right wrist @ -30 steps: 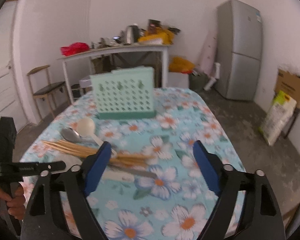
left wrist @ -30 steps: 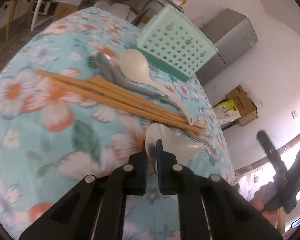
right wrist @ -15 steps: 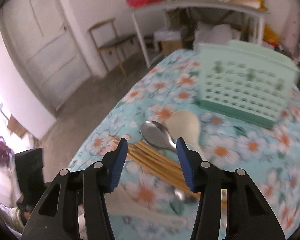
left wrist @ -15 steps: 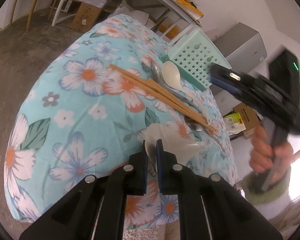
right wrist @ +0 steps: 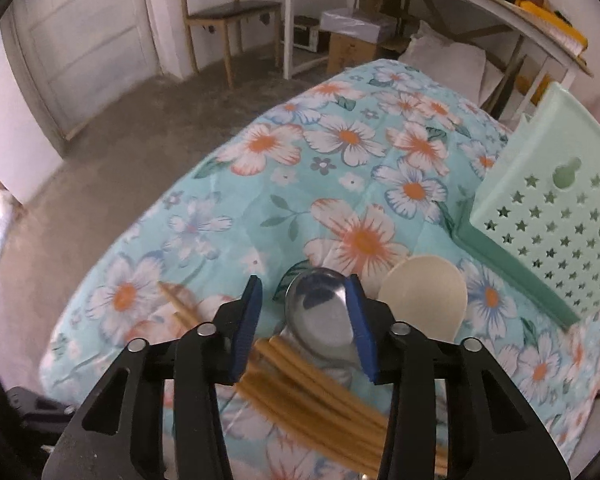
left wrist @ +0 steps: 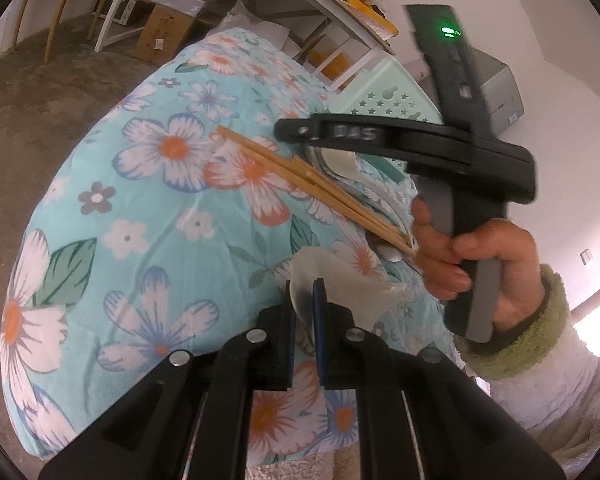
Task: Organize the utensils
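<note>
**Right gripper over the steel spoon, left one clamped on a white spoon**

Left gripper (left wrist: 302,300): jaws nearly closed on the thin edge of a white spoon (left wrist: 332,280), whose bowl rests on the floral tablecloth (left wrist: 140,200) at the near edge of the table. The grip looks narrow and sits on the rim only.

Right gripper (right wrist: 306,308): jaws apart, holding nothing, hovering low over the utensil pile. The metal spoon (right wrist: 320,320) bowl sits between the blue pads, nearer the right one. Can't tell whether the pad touches it.

Layout: the chopsticks (right wrist: 300,380) lie bundled across the spoon handles. A cream spoon (right wrist: 424,296) is just beside the metal one, on its right. The mint perforated basket (right wrist: 552,216) stands upright behind them, near the far edge; probably the drop target.

Handling judgement:
- Metal spoon: stiff, light, polished, so likely slippery. The curved bowl is a poor clamp surface. Better to take the neck or handle, but the chopsticks cover it.
- Chopsticks: light, stiff and round, so they roll. Grab the bundle mid-length or they'll fan out.
- White and cream spoons: look like plastic or ceramic. If ceramic, they can chip, so set them down gently.

Risk: lifting the metal spoon may drag the chopsticks with it.
</note>
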